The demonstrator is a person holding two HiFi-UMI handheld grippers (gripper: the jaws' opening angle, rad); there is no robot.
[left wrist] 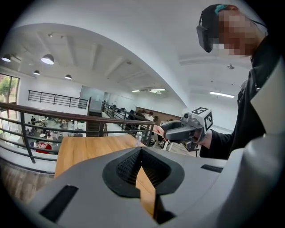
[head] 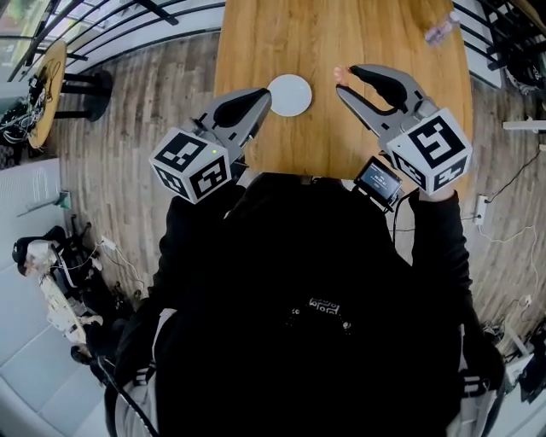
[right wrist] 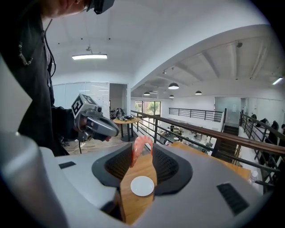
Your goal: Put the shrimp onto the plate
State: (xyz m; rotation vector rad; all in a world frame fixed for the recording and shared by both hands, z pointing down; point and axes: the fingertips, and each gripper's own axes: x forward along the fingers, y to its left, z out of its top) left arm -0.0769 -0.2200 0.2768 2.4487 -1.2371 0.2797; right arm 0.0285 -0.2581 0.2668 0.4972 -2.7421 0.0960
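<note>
A pink curled shrimp (right wrist: 141, 149) is pinched between the tips of my right gripper (right wrist: 142, 153), which is shut on it. In the head view the shrimp (head: 339, 74) hangs over the wooden table (head: 341, 34), just right of the small white round plate (head: 289, 94). From the right gripper view the plate (right wrist: 142, 185) lies below and nearer than the shrimp. My left gripper (head: 263, 96) hovers at the plate's left edge, shut and holding nothing. From the left gripper view, my right gripper (left wrist: 167, 130) shows at mid-height with the shrimp (left wrist: 158, 130) at its tip.
A clear plastic bottle (head: 441, 28) lies at the table's far right. A black railing (head: 111, 21) runs past the table's far left, with a drop to a lower floor behind it. A small round side table (head: 47, 81) stands to the left.
</note>
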